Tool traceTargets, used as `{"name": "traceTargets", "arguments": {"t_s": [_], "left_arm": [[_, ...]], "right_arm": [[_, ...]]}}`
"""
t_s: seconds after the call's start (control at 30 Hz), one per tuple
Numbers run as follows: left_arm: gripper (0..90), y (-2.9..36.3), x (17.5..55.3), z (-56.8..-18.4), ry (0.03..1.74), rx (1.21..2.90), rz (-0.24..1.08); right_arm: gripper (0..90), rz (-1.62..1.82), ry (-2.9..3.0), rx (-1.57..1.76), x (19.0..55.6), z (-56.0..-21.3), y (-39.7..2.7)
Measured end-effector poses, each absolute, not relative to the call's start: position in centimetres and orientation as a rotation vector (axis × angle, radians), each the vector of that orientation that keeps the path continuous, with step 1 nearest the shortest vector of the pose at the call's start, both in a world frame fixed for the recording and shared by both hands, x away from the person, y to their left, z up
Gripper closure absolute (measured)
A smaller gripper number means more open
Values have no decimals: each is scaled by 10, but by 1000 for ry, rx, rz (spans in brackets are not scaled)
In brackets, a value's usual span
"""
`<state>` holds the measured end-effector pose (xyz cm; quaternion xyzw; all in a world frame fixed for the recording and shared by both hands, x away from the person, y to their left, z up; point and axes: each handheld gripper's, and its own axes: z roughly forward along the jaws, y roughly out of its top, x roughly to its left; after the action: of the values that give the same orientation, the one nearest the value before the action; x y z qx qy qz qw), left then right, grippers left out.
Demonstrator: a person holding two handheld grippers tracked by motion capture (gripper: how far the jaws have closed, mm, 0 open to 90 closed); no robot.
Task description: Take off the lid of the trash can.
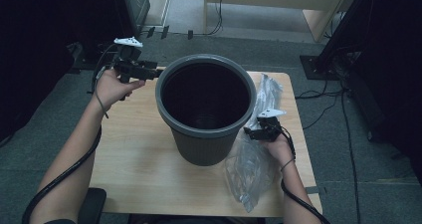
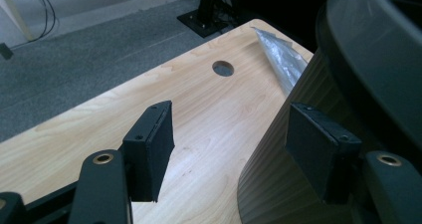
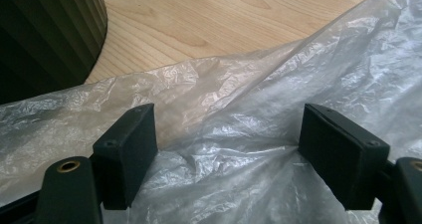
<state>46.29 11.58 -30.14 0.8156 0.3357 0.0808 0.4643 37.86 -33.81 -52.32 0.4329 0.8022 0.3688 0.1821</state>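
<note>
High view: looking down and forward over the wooden table point(image 1: 144, 159). Left gripper view: sitting close, facing along the table beside the grey bin point(image 2: 278, 184). Right gripper view: hanging near over the clear plastic bag point(image 3: 239, 134). Sharing bin, bag, tabletop.

A grey bin point(image 1: 205, 109) stands mid-counter point(image 1: 134, 154); left gripper point(image 1: 149, 72) beside its rim, right gripper point(image 1: 255, 132) over clear plastic (crumpled) point(image 1: 249, 169).

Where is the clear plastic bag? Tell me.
In the high view the clear plastic bag lies on the table's right side, beside the grey bin, under the right gripper.
</note>
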Motion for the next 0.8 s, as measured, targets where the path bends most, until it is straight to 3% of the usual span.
{"name": "traceTargets", "arguments": {"t_s": [0.8], "left_arm": [[360, 99, 468, -253, 776, 1972, 230]], "right_arm": [[221, 1037, 2264, 1224, 379, -523, -338]]}}
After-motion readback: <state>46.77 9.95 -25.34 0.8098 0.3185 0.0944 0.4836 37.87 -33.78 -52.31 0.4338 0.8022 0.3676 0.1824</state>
